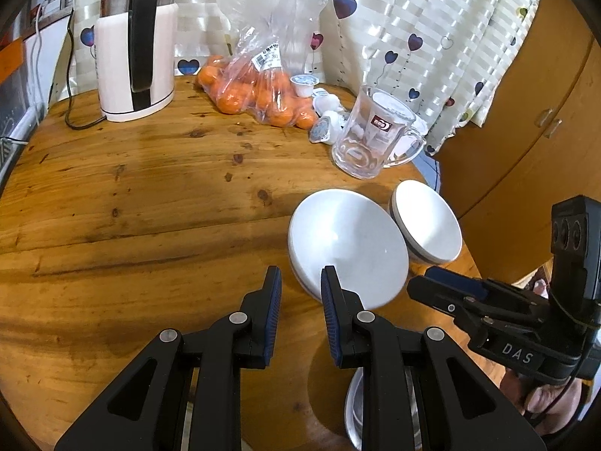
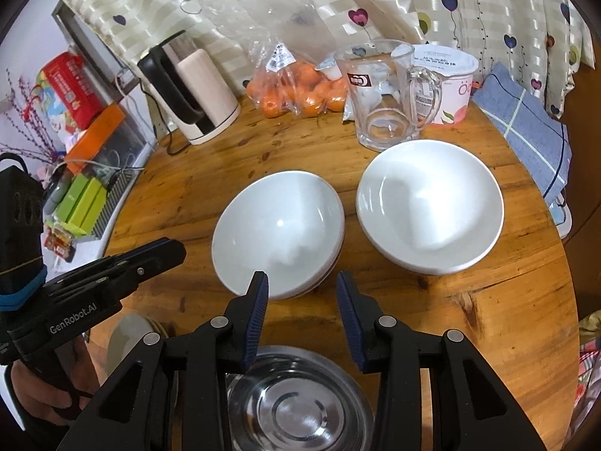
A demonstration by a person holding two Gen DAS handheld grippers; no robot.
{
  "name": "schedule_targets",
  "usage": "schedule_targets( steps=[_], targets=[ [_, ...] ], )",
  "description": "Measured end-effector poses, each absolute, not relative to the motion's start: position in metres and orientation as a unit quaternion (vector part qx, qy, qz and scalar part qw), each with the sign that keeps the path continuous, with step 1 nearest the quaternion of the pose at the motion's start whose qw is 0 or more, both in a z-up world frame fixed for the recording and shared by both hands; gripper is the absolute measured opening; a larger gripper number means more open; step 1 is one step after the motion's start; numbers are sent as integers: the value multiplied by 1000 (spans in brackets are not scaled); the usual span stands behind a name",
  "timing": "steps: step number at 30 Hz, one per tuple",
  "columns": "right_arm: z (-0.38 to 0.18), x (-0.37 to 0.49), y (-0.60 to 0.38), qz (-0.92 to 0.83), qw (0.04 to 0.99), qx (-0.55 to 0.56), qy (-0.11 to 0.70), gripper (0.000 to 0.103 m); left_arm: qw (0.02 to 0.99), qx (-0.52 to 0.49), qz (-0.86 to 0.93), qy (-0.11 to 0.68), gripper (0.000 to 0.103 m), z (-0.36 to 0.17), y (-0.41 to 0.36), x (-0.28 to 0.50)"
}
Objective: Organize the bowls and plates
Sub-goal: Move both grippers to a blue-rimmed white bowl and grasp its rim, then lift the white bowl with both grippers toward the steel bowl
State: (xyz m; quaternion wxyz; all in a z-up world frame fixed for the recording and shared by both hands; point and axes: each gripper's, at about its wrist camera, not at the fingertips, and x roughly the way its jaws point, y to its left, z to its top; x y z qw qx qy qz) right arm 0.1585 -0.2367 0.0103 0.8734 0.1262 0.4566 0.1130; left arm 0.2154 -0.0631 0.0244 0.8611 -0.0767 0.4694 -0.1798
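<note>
two hand-held grippers hover low over a round wooden table (image 2: 488, 338), both pitched down toward the crockery waiting to be sorted. the left gripper (image 1: 300, 293) has its jaws parted by a narrow gap with nothing between the pads; its right fingertip overlaps the near rim of the left white bowl (image 2: 278, 240) in the left wrist view, though contact cannot be told. the right gripper (image 2: 302, 293) also stands open and empty, poised just in front of that same bowl, a stance that suggests a pick is being lined up, not carried out.

the left white bowl appears to sit on at least one more dish, a darker edge showing beneath its rim. just beside it, apart, rests the right white bowl (image 2: 432, 203), which also seems stacked on another. a steel bowl (image 2: 296, 402) lies nearest the person, under the right gripper's fingers, with the edge of a further pale dish (image 2: 131, 334) at the table's near left.

pushed to the back, likely to keep the working area free, are a glass mug (image 2: 387, 94), a bag of oranges (image 2: 300, 90), an electric kettle (image 2: 195, 90), a yoghurt tub (image 2: 450, 86) and a folded blue cloth (image 2: 526, 127).
</note>
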Motion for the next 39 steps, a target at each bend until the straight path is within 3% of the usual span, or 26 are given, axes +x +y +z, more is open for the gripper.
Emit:
schedule_targets(
  steps=[17,39],
  targets=[
    [-6,184,-245,115,865,146,465,22,850,-95,-190,482,22,4,-75,238],
    [-11,192,-247,108,865,145,469,18,852,-92,-179,484,22,1,-77,243]
  ],
)
